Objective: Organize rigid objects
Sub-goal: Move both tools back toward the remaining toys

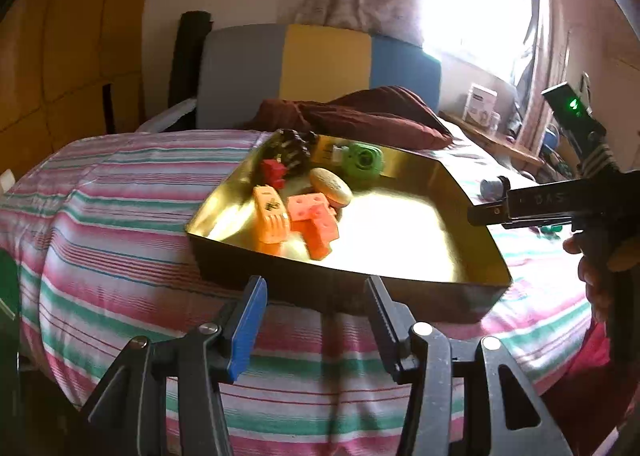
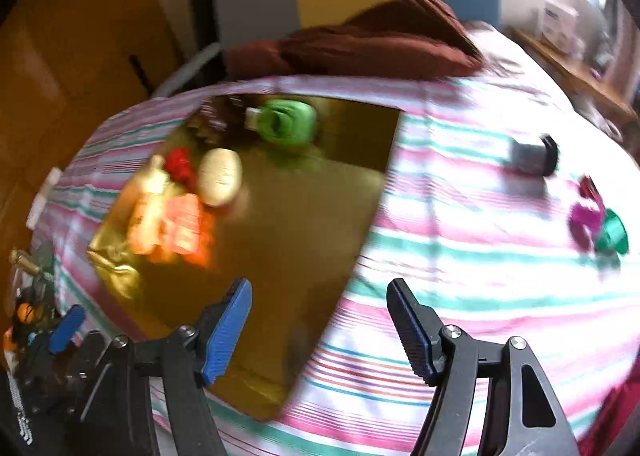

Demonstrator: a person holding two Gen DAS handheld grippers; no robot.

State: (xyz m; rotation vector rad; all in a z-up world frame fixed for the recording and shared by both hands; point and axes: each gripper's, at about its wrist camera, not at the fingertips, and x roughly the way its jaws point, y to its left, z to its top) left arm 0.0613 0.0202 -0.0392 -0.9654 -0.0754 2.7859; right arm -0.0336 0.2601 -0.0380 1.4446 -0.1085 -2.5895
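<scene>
Sitting on the striped bedspread [image 1: 120,224], left of centre: the gold tray [image 1: 400,248], already carrying an orange toy [image 1: 271,222], a pink dice block [image 1: 314,224], a red piece [image 1: 274,172], a pale oval stone [image 1: 331,186], a pine cone [image 1: 294,148] and a green toy camera [image 1: 362,160], all bunched at the far-left end. Hovering just short of the tray's near wall, the left gripper [image 1: 316,316], tongs spread wide, gripping nothing. Moving rightward: hanging over the tray's near-right edge, the right gripper [image 2: 320,320], tongs likewise wide apart and carrying nothing; heavily blurred in that view. Further right, lying loose on the bedspread, well apart from the tray: a grey cylinder with a black cap [image 2: 534,156], then a magenta piece [image 2: 586,216] touching a green spool-shaped piece [image 2: 610,234]. Looking like the reach phase, between placements. Calling next for swinging the right gripper rightward, lowering over one loose piece, closing, then carrying it back into the tray.
</scene>
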